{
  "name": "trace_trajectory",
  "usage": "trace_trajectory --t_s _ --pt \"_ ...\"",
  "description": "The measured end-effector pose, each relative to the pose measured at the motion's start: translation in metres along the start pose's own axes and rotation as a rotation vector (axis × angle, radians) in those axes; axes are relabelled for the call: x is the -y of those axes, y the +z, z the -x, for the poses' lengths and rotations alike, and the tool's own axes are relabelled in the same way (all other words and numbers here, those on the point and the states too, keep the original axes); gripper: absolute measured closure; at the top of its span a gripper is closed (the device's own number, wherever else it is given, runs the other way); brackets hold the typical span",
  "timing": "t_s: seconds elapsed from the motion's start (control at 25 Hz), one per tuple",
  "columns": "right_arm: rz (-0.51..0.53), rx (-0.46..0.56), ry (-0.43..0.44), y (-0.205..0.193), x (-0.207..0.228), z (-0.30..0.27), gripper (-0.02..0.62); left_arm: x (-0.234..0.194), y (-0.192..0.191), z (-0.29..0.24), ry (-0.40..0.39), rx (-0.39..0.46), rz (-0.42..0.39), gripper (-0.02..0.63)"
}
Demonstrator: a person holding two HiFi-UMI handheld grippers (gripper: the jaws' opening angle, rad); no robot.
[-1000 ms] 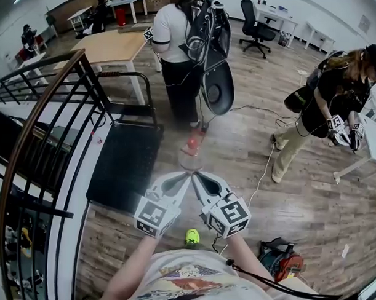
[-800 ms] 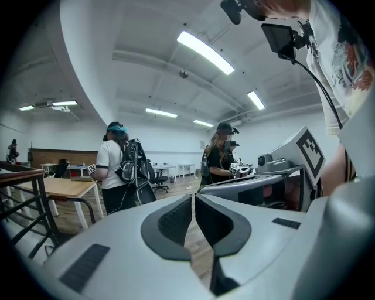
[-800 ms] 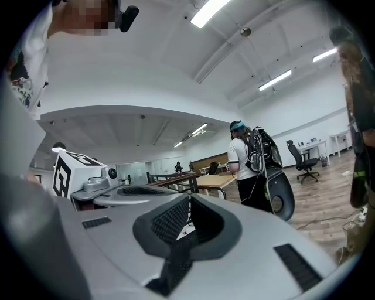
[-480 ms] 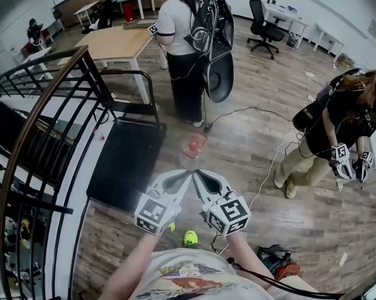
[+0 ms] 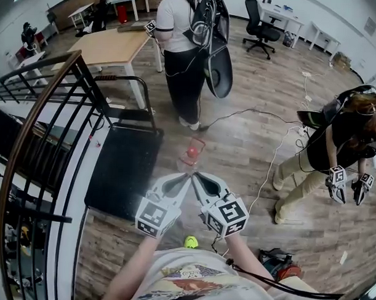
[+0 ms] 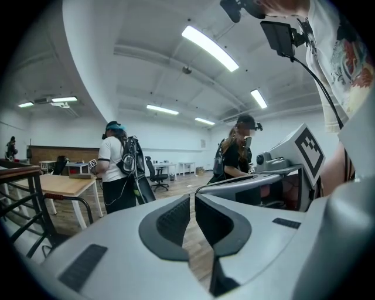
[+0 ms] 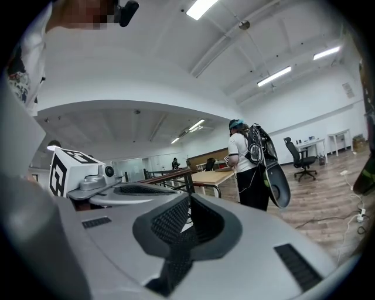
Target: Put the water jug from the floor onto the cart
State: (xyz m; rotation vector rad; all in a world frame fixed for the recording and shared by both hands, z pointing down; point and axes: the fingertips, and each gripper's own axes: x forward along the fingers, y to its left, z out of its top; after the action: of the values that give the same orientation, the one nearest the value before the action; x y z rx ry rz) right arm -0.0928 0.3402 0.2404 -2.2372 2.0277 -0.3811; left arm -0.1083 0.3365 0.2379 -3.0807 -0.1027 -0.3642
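**Facing the jug on the floor, both grippers closed and empty**

On my feed the wooden floor (image 5: 256, 148) fills most of the head view. A black railing (image 5: 48, 110) curves along its left side. Just right of the railing sits the black cart (image 5: 122, 168), a flat dark platform. Beyond it, a person with a backpack (image 5: 185, 48) stands beside a wooden table (image 5: 115, 44).

The water jug (image 5: 189, 157), clear with a red cap, stands on the floor near the cart's right edge. It is not on the cart. It sits just ahead of my gripper tips, and I cannot tell whether they touch it.

My left gripper (image 5: 186, 177) and right gripper (image 5: 197, 176) lie side by side, their tips close together and pointing towards the jug. In the left gripper view the jaws are together but for a thin slit, with nothing between them. In the right gripper view the jaws are pressed together, also holding nothing.
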Motion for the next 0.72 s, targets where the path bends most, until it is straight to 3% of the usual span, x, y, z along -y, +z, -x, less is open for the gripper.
trace_trajectory --t_s 0.72 --pt "0.019 -0.004 -0.155 0.036 0.071 -0.124 0.572 -0.128 0.033 -0.079 -0.127 0.059 -0.052 0.581"
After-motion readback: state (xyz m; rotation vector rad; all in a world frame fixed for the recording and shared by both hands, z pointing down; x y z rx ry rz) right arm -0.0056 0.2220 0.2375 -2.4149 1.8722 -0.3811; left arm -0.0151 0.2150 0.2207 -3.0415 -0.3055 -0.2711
